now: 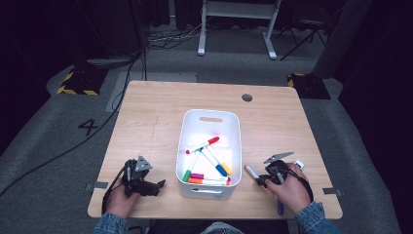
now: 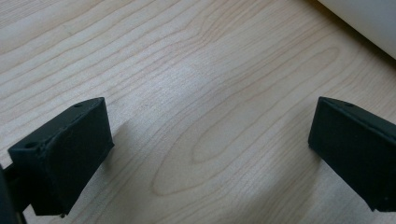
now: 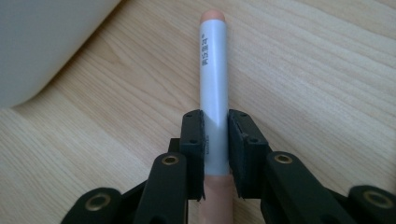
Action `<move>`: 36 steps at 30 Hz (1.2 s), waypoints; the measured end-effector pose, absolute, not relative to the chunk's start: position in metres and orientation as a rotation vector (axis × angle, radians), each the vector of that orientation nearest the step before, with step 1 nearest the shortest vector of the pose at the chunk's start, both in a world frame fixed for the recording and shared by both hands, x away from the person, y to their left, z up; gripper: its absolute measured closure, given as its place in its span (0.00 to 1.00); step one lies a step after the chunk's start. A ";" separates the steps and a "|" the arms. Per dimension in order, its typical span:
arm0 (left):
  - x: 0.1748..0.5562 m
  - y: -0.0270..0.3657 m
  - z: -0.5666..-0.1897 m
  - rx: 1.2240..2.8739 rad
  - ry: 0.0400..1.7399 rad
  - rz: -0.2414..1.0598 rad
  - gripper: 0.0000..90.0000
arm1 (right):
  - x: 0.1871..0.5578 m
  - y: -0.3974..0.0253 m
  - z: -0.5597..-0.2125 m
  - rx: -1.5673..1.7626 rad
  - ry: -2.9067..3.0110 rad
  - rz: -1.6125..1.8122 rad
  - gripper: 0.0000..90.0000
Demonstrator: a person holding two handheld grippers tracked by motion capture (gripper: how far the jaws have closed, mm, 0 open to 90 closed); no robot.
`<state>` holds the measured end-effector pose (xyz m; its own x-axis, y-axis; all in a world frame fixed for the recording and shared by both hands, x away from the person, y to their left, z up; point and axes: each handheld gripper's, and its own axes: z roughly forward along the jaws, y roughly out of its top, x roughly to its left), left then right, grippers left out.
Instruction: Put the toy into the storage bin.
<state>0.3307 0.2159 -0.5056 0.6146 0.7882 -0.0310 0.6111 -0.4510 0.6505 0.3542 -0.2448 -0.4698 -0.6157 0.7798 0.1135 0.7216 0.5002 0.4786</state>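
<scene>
Right tool [image 3: 215, 140] clamped on marker [image 3: 213, 79], low over table [image 2: 196, 93], left tool [image 2: 210, 154] apart, seemingly tilted binward.

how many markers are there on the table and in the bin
About 7, some may be hidden. Five or so lie in the white plastic bin, one white-barrelled marker is clamped in the right gripper, and a purple one lies under that hand.

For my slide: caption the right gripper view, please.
Right hand-held gripper shut on a white marker above the table, beside the bin.

Right gripper [image 3: 215, 154] sits right of the bin [image 1: 234, 146], jaws clamped; left gripper [image 2: 210, 149] rests left of it, jaws wide apart.
</scene>
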 end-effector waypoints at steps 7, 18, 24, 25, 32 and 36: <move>0.331 0.216 -0.506 2.211 1.095 0.366 0.00 | 0.354 -0.249 -0.449 1.332 2.610 0.863 0.86; 0.331 0.216 -0.506 2.211 1.095 0.367 0.00 | 0.349 -0.252 -0.412 1.272 2.568 0.988 0.86; 0.331 0.216 -0.506 2.211 1.095 0.366 0.00 | 0.347 -0.253 -0.396 1.241 2.559 1.039 0.86; 0.331 0.216 -0.506 2.211 1.095 0.366 0.00 | 0.347 -0.253 -0.392 1.233 2.557 1.060 0.86; 0.331 0.216 -0.506 2.211 1.095 0.366 0.00 | 0.342 -0.249 -0.373 1.190 2.547 1.141 0.86; 0.331 0.216 -0.506 2.209 1.097 0.367 0.00 | 0.344 -0.244 -0.363 1.163 2.554 1.157 0.86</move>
